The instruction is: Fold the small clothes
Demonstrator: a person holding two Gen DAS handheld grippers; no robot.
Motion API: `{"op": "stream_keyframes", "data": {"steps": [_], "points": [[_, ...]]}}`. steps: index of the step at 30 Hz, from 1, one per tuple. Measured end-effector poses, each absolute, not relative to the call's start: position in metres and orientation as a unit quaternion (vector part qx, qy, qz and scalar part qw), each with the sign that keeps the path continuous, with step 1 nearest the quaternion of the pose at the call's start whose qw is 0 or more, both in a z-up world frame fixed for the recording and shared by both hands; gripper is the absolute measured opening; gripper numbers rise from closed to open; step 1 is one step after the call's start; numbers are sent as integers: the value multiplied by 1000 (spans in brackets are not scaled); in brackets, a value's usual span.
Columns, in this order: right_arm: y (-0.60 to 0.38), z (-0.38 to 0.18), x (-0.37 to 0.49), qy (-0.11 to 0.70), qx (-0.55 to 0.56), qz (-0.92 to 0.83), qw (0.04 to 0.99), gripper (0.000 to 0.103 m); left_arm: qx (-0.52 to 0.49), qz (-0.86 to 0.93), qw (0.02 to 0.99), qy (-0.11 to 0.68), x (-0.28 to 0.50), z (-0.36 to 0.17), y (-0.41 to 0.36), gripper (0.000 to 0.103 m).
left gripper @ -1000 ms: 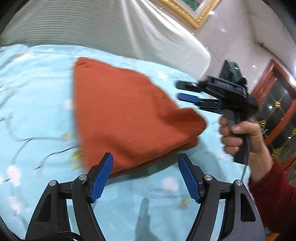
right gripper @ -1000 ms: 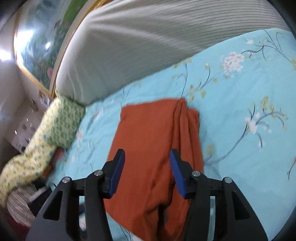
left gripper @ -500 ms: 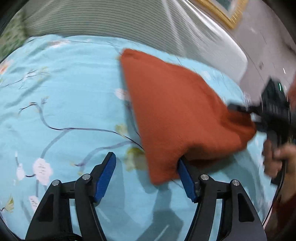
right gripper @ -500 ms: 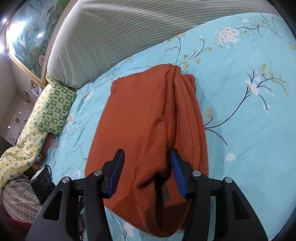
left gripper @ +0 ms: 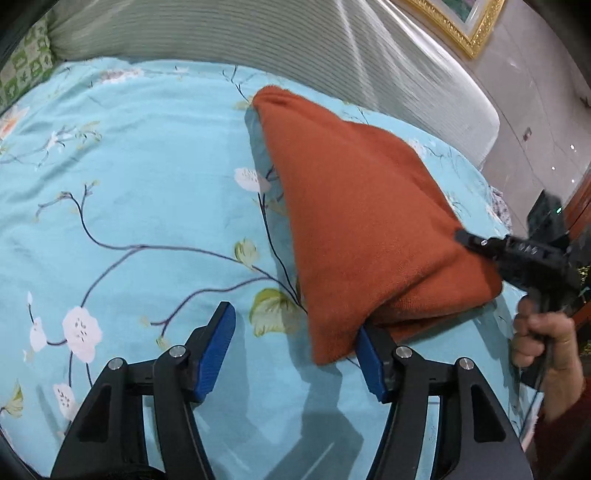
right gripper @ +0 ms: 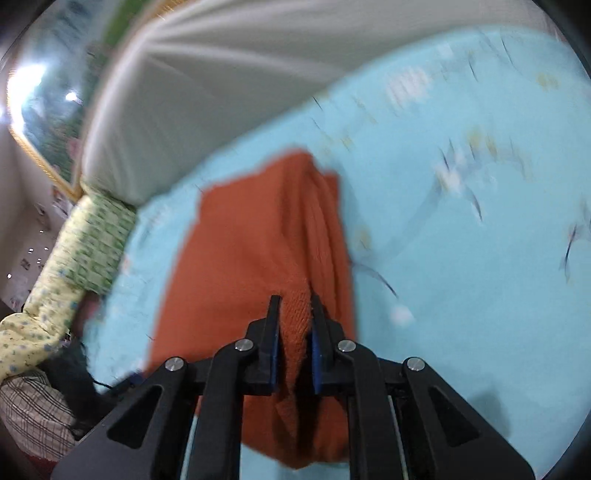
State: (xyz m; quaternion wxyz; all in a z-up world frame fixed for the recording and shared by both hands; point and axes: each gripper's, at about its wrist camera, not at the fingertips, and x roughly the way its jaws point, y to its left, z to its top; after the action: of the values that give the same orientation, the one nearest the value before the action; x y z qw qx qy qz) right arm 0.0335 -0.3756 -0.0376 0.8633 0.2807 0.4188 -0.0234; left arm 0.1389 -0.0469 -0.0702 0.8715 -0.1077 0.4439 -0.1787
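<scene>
Rust-orange cloth (left gripper: 362,229) is lying on the light blue flowery bedsheet (left gripper: 122,166), near the grey striped headboard (left gripper: 295,48). Right gripper (right gripper: 293,306) just closed, pinching a ridge of the cloth btwn its blue pads. Left gripper (left gripper: 295,350) has been narrowing but is still pretty wide, w/ the cloth's near corner draped over its right finger, not clamped.

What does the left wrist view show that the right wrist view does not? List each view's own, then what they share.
Left wrist view only: the open left tool, one blue pad beside the rust-orange knit garment's near corner; the hand holding the right tool; a gold picture frame.

Right wrist view only: the right tool, whose jaws have just been closing, pinching a garment fold; a green patterned pillow.

Both: the garment, the blue floral sheet and the striped headboard.
</scene>
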Motion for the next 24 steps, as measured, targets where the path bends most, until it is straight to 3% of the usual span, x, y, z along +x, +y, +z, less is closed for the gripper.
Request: {"op": "stream_keyframes", "data": {"steps": [7, 9, 12, 14, 16, 24], "points": [[-374, -31, 31, 413, 275, -28, 868, 16, -146, -241, 839, 465, 137, -61, -35, 64], [-373, -24, 30, 418, 266, -32, 868, 17, -159, -255, 833, 465, 136, -53, -29, 69], [-369, -13, 27, 422, 247, -56, 870, 34, -164, -253, 837, 458, 139, -45, -23, 73], [-369, -4, 25, 406, 247, -57, 878, 63, -171, -255, 836, 455, 143, -41, -22, 75], [-372, 0, 27, 391, 251, -52, 884, 71, -185, -257, 831, 458, 154, -41, -24, 75], [-390, -25, 75, 435, 296, -12, 850, 72, -229, -270, 798, 488, 224, -60, -41, 78]]}}
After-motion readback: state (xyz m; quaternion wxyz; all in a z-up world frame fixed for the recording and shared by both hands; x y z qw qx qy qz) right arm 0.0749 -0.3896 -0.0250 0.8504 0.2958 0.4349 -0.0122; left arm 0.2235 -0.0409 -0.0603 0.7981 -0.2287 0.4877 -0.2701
